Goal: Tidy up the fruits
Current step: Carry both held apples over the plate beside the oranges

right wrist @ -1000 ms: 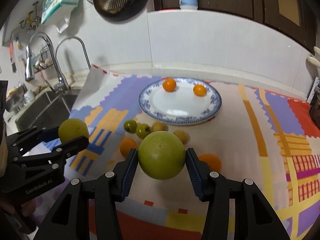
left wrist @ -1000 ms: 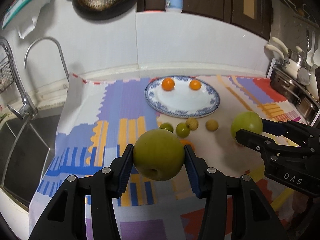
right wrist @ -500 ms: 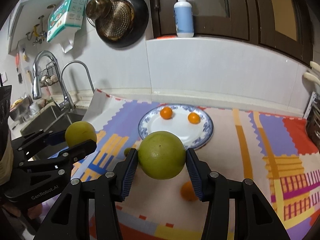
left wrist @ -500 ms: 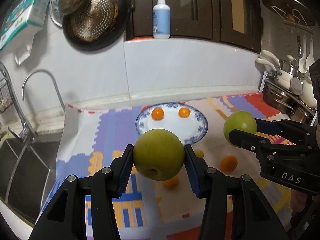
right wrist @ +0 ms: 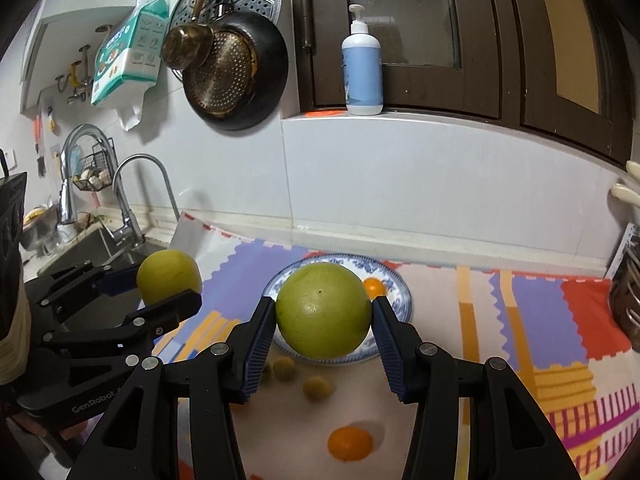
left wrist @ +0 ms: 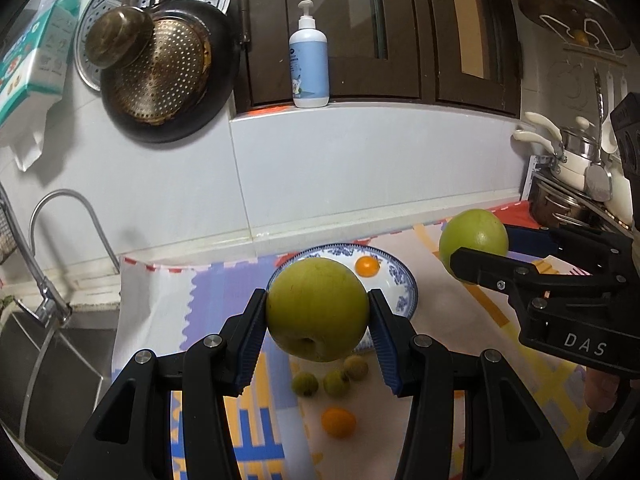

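My left gripper [left wrist: 318, 332] is shut on a yellow-green apple [left wrist: 317, 309], held high above the mat. My right gripper [right wrist: 323, 330] is shut on a green apple [right wrist: 323, 309], also held high; it shows at the right of the left wrist view [left wrist: 473, 239]. The blue-and-white plate [left wrist: 406, 286] lies behind both, with a small orange [left wrist: 367, 265] on it. Small green fruits [left wrist: 305, 383], a yellowish one [left wrist: 355, 367] and an orange [left wrist: 338, 422] lie loose on the mat in front of the plate.
A colourful patterned mat [right wrist: 532, 300] covers the counter. A sink with faucet [right wrist: 128, 200] is at the left. Pots [left wrist: 576, 184] stand at the right. A soap bottle [right wrist: 362, 66] sits on the ledge and pans [right wrist: 236, 72] hang on the wall.
Both grippers have risen and tilted up with their apples still held. The plate and loose fruits now sit lower and smaller in view, more of the wall shows.
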The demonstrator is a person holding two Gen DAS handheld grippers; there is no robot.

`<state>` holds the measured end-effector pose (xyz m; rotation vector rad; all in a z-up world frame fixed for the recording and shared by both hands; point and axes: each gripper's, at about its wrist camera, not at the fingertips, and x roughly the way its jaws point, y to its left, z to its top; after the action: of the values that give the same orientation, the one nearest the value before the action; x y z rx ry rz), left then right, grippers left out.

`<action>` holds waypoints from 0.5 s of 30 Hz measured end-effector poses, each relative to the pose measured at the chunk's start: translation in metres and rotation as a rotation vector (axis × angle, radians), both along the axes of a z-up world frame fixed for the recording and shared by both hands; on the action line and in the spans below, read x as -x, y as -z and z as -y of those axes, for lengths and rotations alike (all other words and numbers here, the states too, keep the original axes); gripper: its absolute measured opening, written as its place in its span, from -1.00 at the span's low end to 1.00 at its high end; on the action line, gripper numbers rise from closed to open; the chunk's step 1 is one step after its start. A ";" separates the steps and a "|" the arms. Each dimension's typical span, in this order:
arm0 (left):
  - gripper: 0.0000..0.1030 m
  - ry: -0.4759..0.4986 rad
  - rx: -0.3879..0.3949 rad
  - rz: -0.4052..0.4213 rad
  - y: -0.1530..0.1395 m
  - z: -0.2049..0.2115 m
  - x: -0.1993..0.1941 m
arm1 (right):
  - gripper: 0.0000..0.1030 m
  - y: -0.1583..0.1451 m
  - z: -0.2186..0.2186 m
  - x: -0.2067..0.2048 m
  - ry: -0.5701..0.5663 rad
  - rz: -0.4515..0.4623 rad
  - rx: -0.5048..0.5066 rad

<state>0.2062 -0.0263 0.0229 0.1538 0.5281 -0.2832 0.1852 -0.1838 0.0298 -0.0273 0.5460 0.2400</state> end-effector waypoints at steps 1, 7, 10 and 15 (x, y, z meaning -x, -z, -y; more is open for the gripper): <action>-0.05 0.001 -0.002 0.001 0.000 0.002 -0.004 | -0.03 0.000 0.000 -0.003 0.000 -0.002 0.001; -0.05 0.009 -0.010 -0.004 0.002 0.010 -0.033 | -0.03 0.002 0.004 -0.032 -0.011 -0.019 -0.004; -0.05 0.014 -0.013 -0.019 0.006 0.014 -0.049 | -0.03 0.007 0.006 -0.046 -0.015 -0.031 -0.004; -0.05 0.016 -0.018 -0.057 0.018 0.019 -0.075 | -0.03 0.018 0.012 -0.073 -0.015 -0.064 -0.005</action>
<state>0.2816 -0.0449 0.0050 0.1680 0.5864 -0.2993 0.2585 -0.1956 0.0115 -0.0191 0.6090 0.2578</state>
